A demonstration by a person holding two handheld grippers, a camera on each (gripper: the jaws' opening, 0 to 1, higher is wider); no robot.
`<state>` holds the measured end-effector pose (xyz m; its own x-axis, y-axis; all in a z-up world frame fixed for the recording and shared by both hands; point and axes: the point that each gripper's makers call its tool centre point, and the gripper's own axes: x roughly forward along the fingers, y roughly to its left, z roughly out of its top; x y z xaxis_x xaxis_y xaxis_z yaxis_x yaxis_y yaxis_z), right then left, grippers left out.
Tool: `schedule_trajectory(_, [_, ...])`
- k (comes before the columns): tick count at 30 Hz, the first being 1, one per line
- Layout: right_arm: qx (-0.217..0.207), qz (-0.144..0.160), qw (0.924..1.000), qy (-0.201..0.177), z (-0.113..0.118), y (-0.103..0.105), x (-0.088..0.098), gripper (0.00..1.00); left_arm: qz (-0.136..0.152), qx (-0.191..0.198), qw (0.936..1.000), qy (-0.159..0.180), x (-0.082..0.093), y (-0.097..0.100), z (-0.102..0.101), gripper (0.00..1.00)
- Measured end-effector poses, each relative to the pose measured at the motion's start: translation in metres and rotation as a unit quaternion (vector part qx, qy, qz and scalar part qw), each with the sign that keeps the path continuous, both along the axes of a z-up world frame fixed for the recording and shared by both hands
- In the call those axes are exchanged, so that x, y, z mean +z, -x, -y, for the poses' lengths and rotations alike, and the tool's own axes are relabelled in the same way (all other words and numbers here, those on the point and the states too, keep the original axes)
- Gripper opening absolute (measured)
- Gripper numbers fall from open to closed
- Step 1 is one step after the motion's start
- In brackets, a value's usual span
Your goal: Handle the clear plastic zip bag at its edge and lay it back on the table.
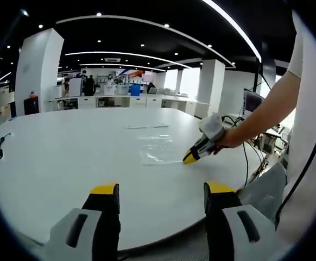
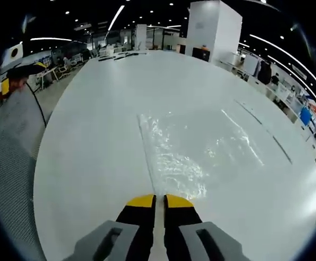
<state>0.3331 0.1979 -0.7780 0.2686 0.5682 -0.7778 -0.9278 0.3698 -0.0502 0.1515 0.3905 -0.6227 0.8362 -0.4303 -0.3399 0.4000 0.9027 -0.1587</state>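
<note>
Jaws nearly together, our right hand-held gripper (image 2: 153, 202) pinches the near edge of the bag (image 2: 193, 149), presumably to control it by that edge while the rest lies flat on the tabletop (image 2: 93, 136). Well back from the bag, our left hand-held gripper (image 1: 160, 190) waits, jaws apart, empty.
</note>
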Motion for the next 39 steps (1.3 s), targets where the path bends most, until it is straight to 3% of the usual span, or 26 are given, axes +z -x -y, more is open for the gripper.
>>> schedule_trajectory(8, [-0.005,-0.022,0.9997,0.004,-0.001,0.0,0.004,0.0,0.002,-0.001,1.0,-0.001,0.001,0.0,0.0,0.62])
schedule_trajectory(12, [0.008,-0.015,0.9998,0.011,-0.003,0.004,0.006,0.0,0.003,-0.001,1.0,0.0,0.001,0.0,0.0,0.61])
schedule_trajectory(14, [-0.004,-0.014,0.9999,0.0,-0.004,0.002,0.008,0.0,0.004,-0.002,1.0,0.0,0.002,0.001,0.001,0.61])
schedule_trajectory(17, [0.018,0.019,0.9994,0.021,0.0,-0.002,0.01,0.0,0.005,-0.003,1.0,0.001,0.002,0.001,0.001,0.61])
schedule_trajectory(18, [0.012,0.011,0.9997,0.016,-0.002,0.0,0.008,0.05,0.005,-0.004,1.0,0.0,0.002,0.002,0.001,0.61])
schedule_trajectory(19, [0.007,0.011,0.9997,0.02,-0.001,-0.002,0.007,0.17,0.004,-0.004,1.0,0.001,0.002,0.002,0.001,0.61])
schedule_trajectory(20, [0.008,0.011,0.9997,0.022,0.001,-0.003,0.005,0.18,0.004,-0.005,1.0,0.0,0.002,0.002,0.001,0.61])
schedule_trajectory(27, [0.029,0.01,0.9983,0.05,0.002,0.0,-0.002,0.13,0.001,-0.008,1.0,-0.002,0.001,0.002,0.002,0.62])
schedule_trajectory(32, [0.035,0.005,0.9981,0.051,0.003,0.001,-0.004,0.02,-0.001,-0.007,1.0,-0.004,-0.001,0.001,0.002,0.62])
schedule_trajectory(38, [0.022,-0.014,0.9989,0.039,0.002,-0.001,-0.007,0.0,-0.003,-0.004,1.0,-0.003,0.0,0.001,0.003,0.61])
schedule_trajectory(39, [0.032,-0.008,0.9982,0.05,0.003,-0.002,-0.008,0.0,-0.003,-0.005,1.0,-0.003,0.0,0.001,0.003,0.61])
